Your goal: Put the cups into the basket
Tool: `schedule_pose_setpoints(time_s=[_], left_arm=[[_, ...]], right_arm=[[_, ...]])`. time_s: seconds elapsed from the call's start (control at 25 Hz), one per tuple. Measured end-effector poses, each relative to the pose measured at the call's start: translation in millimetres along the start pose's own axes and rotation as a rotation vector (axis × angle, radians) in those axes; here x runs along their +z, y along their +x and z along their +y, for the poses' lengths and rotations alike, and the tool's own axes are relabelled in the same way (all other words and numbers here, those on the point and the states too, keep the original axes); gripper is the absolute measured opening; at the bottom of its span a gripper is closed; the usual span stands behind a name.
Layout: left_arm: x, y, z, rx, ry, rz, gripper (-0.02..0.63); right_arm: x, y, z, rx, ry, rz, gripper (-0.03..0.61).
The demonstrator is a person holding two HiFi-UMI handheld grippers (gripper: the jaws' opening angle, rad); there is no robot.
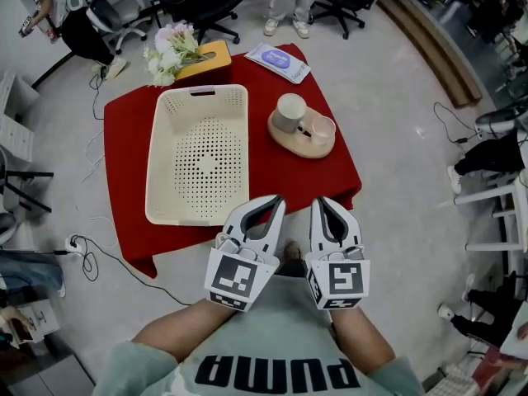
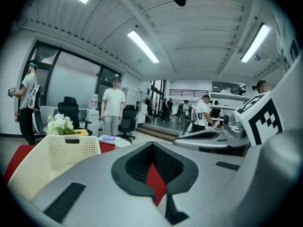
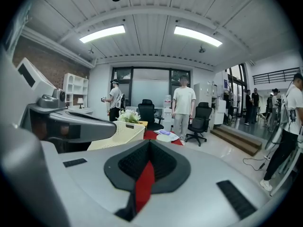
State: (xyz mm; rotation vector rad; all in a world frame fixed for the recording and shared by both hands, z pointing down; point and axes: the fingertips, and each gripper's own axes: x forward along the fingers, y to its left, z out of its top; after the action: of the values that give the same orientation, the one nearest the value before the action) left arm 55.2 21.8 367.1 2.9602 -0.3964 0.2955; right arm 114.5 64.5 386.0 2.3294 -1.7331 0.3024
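- Large cup [image 1: 289,111] and small pink cup [image 1: 322,127], head view: both upright, mouths up, on a wooden tray [image 1: 301,144] at 1 o'clock on the red table [image 1: 272,180], near its right edge.
- The basket [image 1: 199,153] lies just left, long axis 6 to 12 o'clock, with bare cloth between it and the tray.
- Left gripper [image 1: 272,201] and right gripper [image 1: 323,203] hover at the table's 6 o'clock edge.
- Left gripper view: jaws clenched, empty.
- Right gripper view: jaws clenched, empty.

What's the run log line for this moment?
basket: empty | cups: two, on wooden tray | left tongs: shut, empty | right tongs: shut, empty
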Motion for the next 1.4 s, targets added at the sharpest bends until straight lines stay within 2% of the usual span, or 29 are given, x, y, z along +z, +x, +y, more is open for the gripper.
schedule_pose_setpoints(time_s=[0.28, 0.6, 1.04, 1.08, 1.16, 1.4], left_arm=[[8, 31, 18, 0.111, -0.008, -0.011, 0.002], [13, 81, 16, 0.218, -0.021, 0.001, 0.002], [-21, 133, 32, 0.335, -0.125, 0.068, 0.002], [-23, 136, 33, 0.344, -0.131, 0.070, 0.002], [-28, 143, 37, 0.361, -0.144, 0.075, 0.002], [-42, 160, 51, 0.404, -0.182, 0.090, 0.002]], right_arm=[[0, 28, -22, 0.094, -0.034, -0.004, 0.011], [-3, 70, -73, 0.183, -0.081, 0.021, 0.012], [-26, 122, -113, 0.309, -0.102, 0.080, 0.016], [-29, 126, -115, 0.321, -0.103, 0.089, 0.028], [-35, 135, -118, 0.337, -0.110, 0.111, 0.105], [-55, 159, -125, 0.361, -0.141, 0.175, 0.220]])
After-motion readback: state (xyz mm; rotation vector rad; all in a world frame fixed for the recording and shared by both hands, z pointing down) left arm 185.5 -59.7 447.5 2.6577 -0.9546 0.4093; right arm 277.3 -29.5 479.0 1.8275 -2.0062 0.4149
